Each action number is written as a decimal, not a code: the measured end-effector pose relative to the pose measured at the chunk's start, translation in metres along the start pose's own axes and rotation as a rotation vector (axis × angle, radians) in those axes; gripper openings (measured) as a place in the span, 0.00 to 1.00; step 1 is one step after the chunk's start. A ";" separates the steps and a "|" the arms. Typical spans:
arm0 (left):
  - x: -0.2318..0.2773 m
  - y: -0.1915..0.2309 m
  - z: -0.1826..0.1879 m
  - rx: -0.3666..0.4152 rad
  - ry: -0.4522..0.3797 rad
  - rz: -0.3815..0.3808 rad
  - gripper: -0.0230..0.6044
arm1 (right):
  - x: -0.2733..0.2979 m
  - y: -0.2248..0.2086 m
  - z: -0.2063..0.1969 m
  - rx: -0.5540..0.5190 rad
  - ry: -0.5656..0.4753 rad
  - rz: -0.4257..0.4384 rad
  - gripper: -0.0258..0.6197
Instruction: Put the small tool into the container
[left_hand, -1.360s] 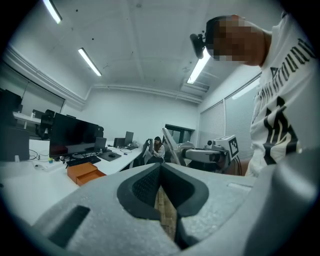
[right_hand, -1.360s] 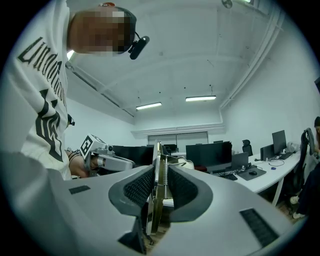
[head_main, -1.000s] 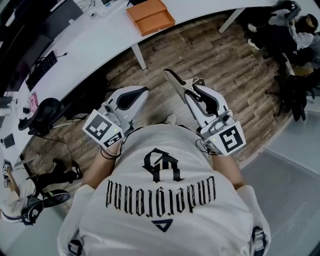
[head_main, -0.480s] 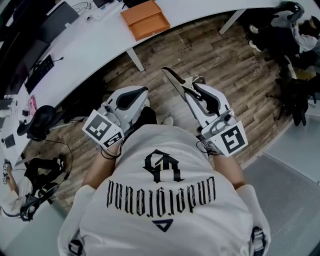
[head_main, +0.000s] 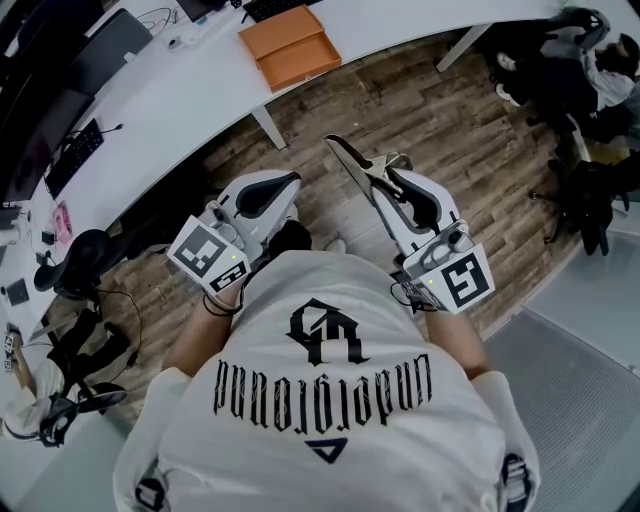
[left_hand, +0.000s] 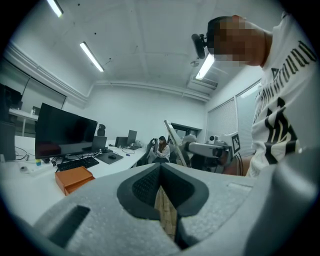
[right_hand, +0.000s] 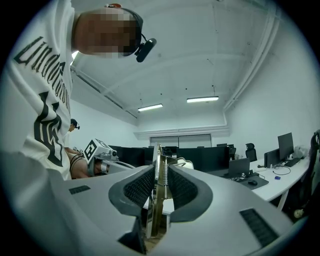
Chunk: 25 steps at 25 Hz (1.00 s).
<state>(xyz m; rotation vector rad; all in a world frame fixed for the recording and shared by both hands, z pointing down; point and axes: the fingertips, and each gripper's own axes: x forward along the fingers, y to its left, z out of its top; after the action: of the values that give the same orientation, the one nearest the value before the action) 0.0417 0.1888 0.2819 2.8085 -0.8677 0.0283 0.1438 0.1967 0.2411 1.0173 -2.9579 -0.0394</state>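
- The right gripper (head_main: 392, 180) is clamped on the small tool (head_main: 352, 165), a slim metal piece with a coil spring along it; its pads press on both sides of the tool, and the tool's pointed end sticks out past the jaws toward the far left
- The left gripper (head_main: 285, 183) has its jaws brought together with nothing between them; only a thin slit shows the wooden floor (head_main: 450, 120) through it
- Both grippers are held up in front of the person's white printed shirt (head_main: 330, 400), above the floor, the left one just left of the right and apart from it
- The orange container (head_main: 293, 45) sits on the white desk (head_main: 180, 90) at the far side, well apart from both grippers and to the far left of the tool; it looks like a shallow box in two orange parts lying side by side
- A dark keyboard (head_main: 75, 145) lies further left on the same desk
- The tool is in the air in the right claw, not in the container
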 end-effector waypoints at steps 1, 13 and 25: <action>0.001 0.011 0.003 -0.005 0.000 0.001 0.06 | 0.011 -0.005 0.002 0.003 0.004 0.002 0.18; -0.015 0.131 0.040 0.019 -0.018 -0.031 0.06 | 0.128 -0.027 0.014 -0.012 -0.003 -0.031 0.18; -0.034 0.208 0.057 0.029 -0.004 -0.050 0.06 | 0.203 -0.037 0.022 -0.021 -0.017 -0.066 0.18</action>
<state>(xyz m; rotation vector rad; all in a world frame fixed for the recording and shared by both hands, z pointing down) -0.1054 0.0283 0.2623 2.8571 -0.8044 0.0277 0.0060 0.0429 0.2193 1.1175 -2.9312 -0.0796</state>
